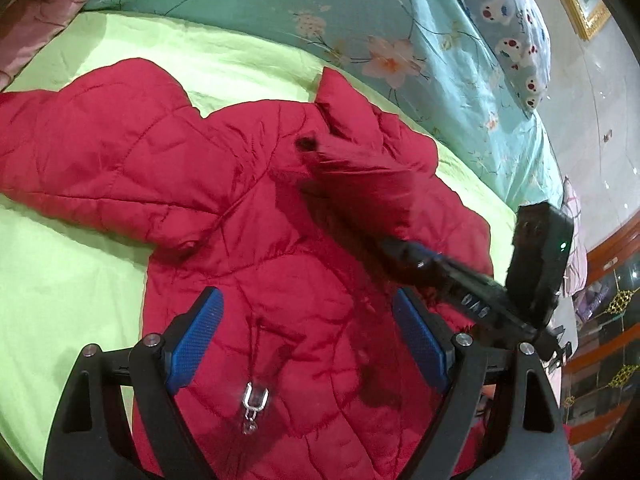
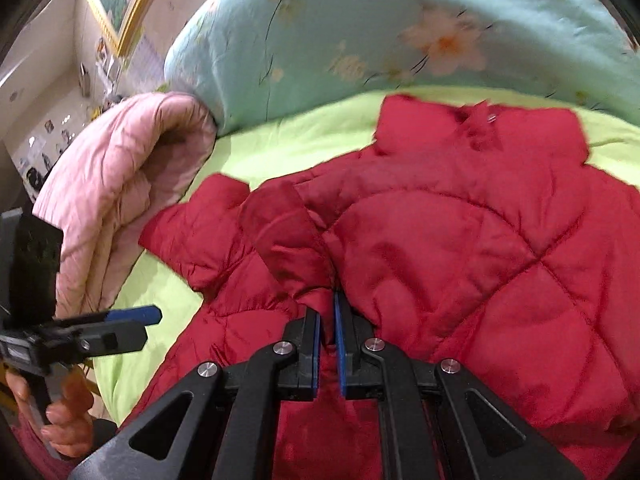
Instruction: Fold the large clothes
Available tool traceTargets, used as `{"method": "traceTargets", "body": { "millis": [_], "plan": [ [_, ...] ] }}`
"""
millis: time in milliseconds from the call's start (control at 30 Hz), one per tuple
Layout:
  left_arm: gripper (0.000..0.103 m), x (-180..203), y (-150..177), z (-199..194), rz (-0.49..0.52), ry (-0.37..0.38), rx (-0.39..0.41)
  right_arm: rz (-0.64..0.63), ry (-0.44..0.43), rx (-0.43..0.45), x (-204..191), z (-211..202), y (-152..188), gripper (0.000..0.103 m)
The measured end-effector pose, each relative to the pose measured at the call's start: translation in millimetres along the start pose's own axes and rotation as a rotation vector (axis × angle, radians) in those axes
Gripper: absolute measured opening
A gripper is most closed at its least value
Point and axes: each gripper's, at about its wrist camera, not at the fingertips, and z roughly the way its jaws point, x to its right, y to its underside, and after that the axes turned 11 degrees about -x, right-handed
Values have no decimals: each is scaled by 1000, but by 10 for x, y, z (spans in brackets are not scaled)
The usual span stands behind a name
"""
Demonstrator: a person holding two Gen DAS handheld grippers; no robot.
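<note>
A red quilted jacket (image 1: 192, 168) lies spread on a lime-green bed sheet (image 1: 72, 280), collar toward the far side, one sleeve stretched out left. My left gripper (image 1: 308, 336) hovers open over the jacket's front with nothing between its blue pads (image 1: 196, 336); a metal zipper pull (image 1: 252, 400) lies just below. My right gripper (image 2: 328, 320) is shut on a fold of the jacket's other sleeve (image 2: 280, 236), which is drawn across the jacket's body (image 2: 480, 248). In the left wrist view the right gripper (image 1: 400, 248) comes in from the right with the blurred sleeve (image 1: 360, 184) in it.
A teal floral duvet (image 1: 320, 20) is bunched along the far side of the bed. A pink quilt (image 2: 120, 184) is rolled up at the sheet's left end. A hand (image 2: 60, 412) holds my left gripper (image 2: 140, 326). Wooden furniture (image 1: 608, 320) stands past the bed's right edge.
</note>
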Motion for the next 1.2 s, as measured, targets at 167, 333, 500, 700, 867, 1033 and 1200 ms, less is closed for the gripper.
{"method": "traceTargets", "body": {
  "millis": [167, 333, 500, 700, 867, 1033, 1200],
  "plan": [
    [87, -134, -62, 110, -30, 2, -26, -32, -11, -53, -127, 269, 18, 13],
    [87, -158, -154, 225, -38, 15, -46, -61, 12, -110, -196, 348, 83, 52],
    [87, -92, -272, 449, -33, 24, -86, -106, 53, -91, -296, 160, 190, 58],
    [87, -16, -401, 669, -21, 51, -108, -59, 74, -71, -73, -234, 433, 58],
    [17, 51, -474, 702, 8, 48, -81, 40, 118, 12, 279, -755, 629, 58],
    [13, 83, -467, 417, 103, -92, 14, 213, 215, 138, 788, -1285, 653, 58],
    [13, -35, -453, 555, 151, -166, -39, 272, 286, 147, 1131, -1429, 465, 60]
  ]
}}
